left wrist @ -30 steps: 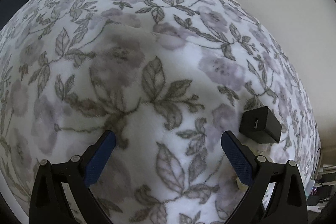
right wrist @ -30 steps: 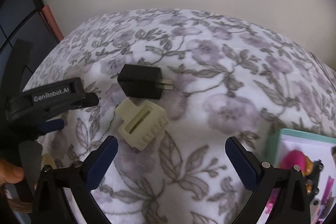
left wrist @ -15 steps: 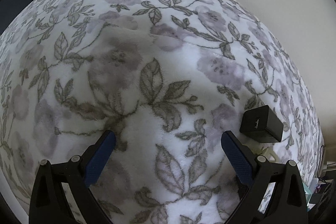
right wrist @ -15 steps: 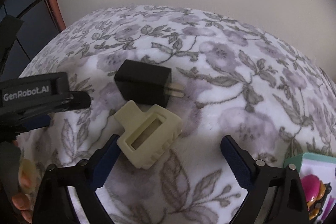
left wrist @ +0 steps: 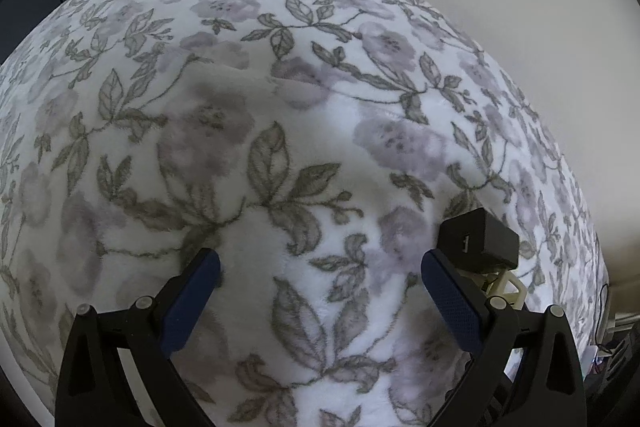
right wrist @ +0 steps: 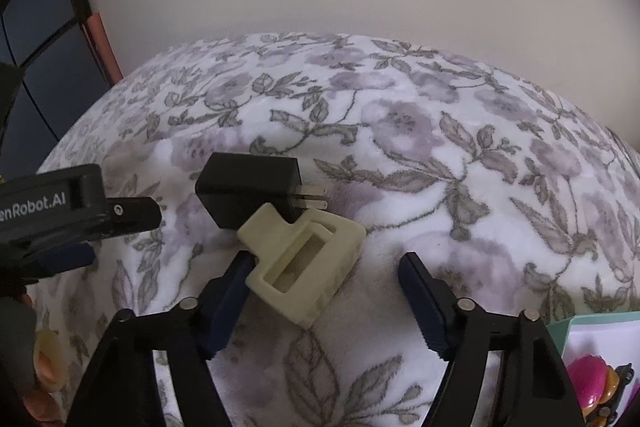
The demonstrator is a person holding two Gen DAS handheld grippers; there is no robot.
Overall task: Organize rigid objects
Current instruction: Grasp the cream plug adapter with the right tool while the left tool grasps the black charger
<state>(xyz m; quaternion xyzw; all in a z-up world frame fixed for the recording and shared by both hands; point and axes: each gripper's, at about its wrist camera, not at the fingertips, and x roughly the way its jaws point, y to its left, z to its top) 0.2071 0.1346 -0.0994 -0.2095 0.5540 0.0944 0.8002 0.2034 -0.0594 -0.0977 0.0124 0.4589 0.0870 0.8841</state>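
A cream plastic hair claw clip (right wrist: 304, 263) lies on the floral blanket (right wrist: 400, 155), touching a black plug-in charger (right wrist: 250, 189) just behind it. My right gripper (right wrist: 326, 267) is open, its jaws on either side of the clip, the left finger close to the clip's edge. My left gripper (left wrist: 320, 267) is open and empty over bare blanket; the charger (left wrist: 478, 241) and a bit of the clip (left wrist: 502, 285) show just past its right finger. The left gripper also shows at the left of the right wrist view (right wrist: 72, 211).
A teal-edged box (right wrist: 560, 327) holding pink and yellow items (right wrist: 588, 383) sits at the lower right of the right wrist view. A pale wall stands behind the blanket. A dark cabinet and an orange strip (right wrist: 102, 43) are at the far left.
My right gripper has moved forward and down until the cream clip lies between its open jaws. The left gripper has shifted only slightly toward the charger.
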